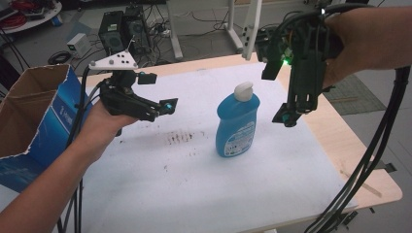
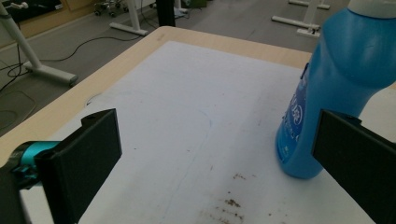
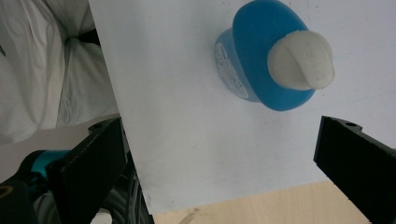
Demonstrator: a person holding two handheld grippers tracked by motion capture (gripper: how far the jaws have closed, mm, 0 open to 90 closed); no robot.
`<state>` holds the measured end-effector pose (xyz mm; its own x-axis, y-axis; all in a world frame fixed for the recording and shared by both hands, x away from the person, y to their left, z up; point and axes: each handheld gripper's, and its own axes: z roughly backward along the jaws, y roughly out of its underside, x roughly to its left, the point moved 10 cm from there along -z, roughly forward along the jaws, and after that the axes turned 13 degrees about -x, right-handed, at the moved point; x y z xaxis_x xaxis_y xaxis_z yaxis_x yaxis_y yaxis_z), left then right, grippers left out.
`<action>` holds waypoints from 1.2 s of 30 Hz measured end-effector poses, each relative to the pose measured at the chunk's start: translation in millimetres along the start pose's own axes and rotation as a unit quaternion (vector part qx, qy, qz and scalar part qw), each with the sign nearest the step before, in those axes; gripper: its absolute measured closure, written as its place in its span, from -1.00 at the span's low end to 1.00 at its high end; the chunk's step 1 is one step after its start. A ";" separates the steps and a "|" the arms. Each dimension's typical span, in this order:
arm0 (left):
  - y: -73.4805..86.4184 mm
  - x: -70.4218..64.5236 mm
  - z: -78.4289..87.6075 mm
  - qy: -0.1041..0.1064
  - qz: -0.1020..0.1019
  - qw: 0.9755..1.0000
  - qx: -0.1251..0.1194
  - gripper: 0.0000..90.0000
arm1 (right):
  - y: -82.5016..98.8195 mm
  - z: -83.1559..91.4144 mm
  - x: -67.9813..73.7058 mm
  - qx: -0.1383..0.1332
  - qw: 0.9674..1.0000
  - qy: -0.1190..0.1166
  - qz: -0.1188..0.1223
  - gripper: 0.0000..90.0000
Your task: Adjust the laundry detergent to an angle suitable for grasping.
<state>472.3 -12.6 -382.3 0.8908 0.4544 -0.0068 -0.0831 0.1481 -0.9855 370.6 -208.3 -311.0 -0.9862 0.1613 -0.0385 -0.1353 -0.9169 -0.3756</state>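
A blue bottle (image 1: 237, 124) with a white cap (image 1: 244, 91) stands upright on the white sheet (image 1: 194, 184). My left gripper (image 1: 158, 93) hovers to its left, open with nothing between its fingers. In the left gripper view the bottle (image 2: 336, 88) stands by the right jaw, outside the gap of my left gripper (image 2: 215, 163). My right gripper (image 1: 279, 94) hangs to the bottle's right, pointing down, jaws wide apart. Seen from above in the right gripper view, the bottle (image 3: 254, 51) and its cap (image 3: 301, 60) lie ahead of my open right gripper (image 3: 219, 172).
An open cardboard box (image 1: 34, 111) stands at the table's left edge. Brown specks (image 1: 180, 137) mark the sheet left of the bottle. Bare wood (image 1: 350, 145) borders the sheet on the right. Thick cables (image 1: 374, 160) hang off the right side.
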 end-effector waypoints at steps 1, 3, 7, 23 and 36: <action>0.3 -2.7 -0.7 0.002 0.002 1.000 -0.002 -0.96 | 0.9 0.4 0.2 -0.001 1.000 0.000 -0.001 -0.96; 0.6 -4.7 -1.3 0.005 0.001 1.000 -0.003 -0.96 | 2.3 0.9 0.2 -0.002 1.000 0.000 0.001 -0.96; 2.6 -16.4 -5.9 0.018 0.001 1.000 -0.002 -0.96 | 5.7 0.9 2.0 -0.003 1.000 0.000 -0.003 -0.96; 6.2 -57.3 -24.3 0.081 -0.003 0.996 0.030 -0.96 | 8.8 1.0 3.5 -0.006 1.000 0.003 -0.005 -0.96; 2.4 -75.4 -44.4 0.109 -0.009 0.993 0.052 -0.96 | 13.3 3.0 4.3 -0.007 1.000 0.005 -0.009 -0.96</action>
<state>424.7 -85.5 -391.8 0.9670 0.2520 -0.0369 -0.1019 0.2498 -0.9629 364.3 -220.9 -313.4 -0.9827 0.1808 -0.0407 -0.1512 -0.9090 -0.3884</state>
